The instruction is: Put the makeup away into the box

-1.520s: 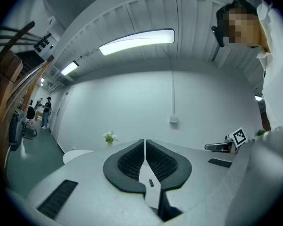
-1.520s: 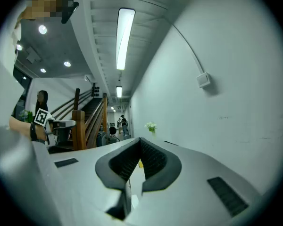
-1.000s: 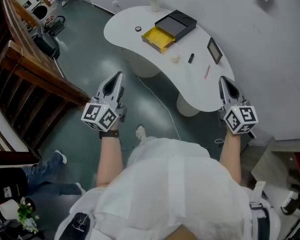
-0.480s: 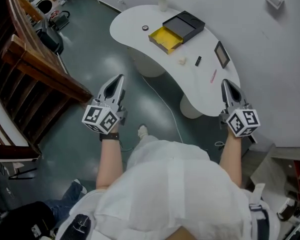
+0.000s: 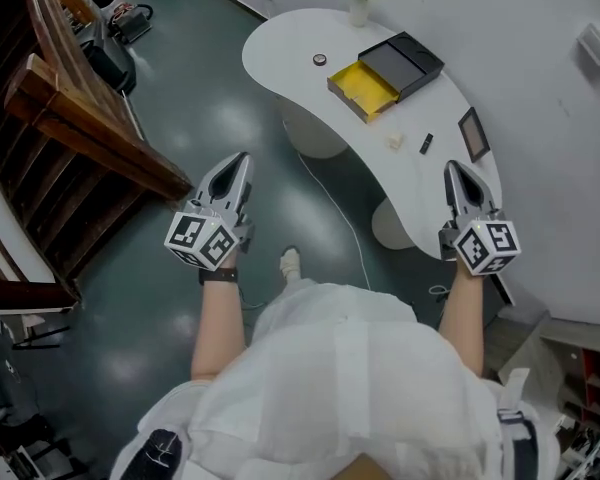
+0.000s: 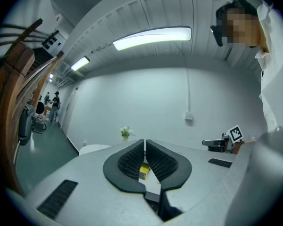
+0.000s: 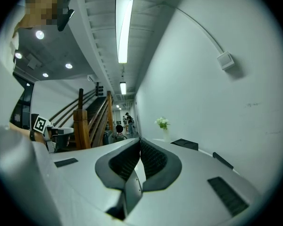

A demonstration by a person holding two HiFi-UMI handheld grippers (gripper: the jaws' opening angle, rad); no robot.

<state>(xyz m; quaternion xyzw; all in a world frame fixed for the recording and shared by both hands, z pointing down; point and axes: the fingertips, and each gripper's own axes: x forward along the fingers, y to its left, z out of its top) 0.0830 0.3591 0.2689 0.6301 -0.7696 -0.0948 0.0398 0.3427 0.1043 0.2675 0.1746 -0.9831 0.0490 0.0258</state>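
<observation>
A smooth white worktop (image 5: 300, 43), kidney-shaped with a rounded edge, stands on thick white pedestals over a glossy dark-green floor (image 5: 180, 298). On it sits the box (image 5: 365, 88), a shallow rectangular tray with a yellow lining, its flat black half (image 5: 410, 63) touching it at 1 o'clock. Loose makeup lies apart from it: a small round dark pot (image 5: 320, 60) at the box's 10 o'clock, and a cream lump (image 5: 395, 141) and a short black stick (image 5: 426, 144) at its 5 o'clock, close to the near edge. A dark-framed flat panel (image 5: 473, 133) lies beside them at 3 o'clock.

The left tool (image 5: 240, 158) hangs over open floor, clenched on nothing, its ribbed black pads meeting; the box is well apart at its 1 o'clock. The right tool (image 5: 452, 168) is likewise clenched and empty, near the worktop's near end, the stick at its 11 o'clock. A wooden stair rail (image 5: 90, 138) bounds the floor at 9 o'clock; a pale wall runs close behind the worktop.
</observation>
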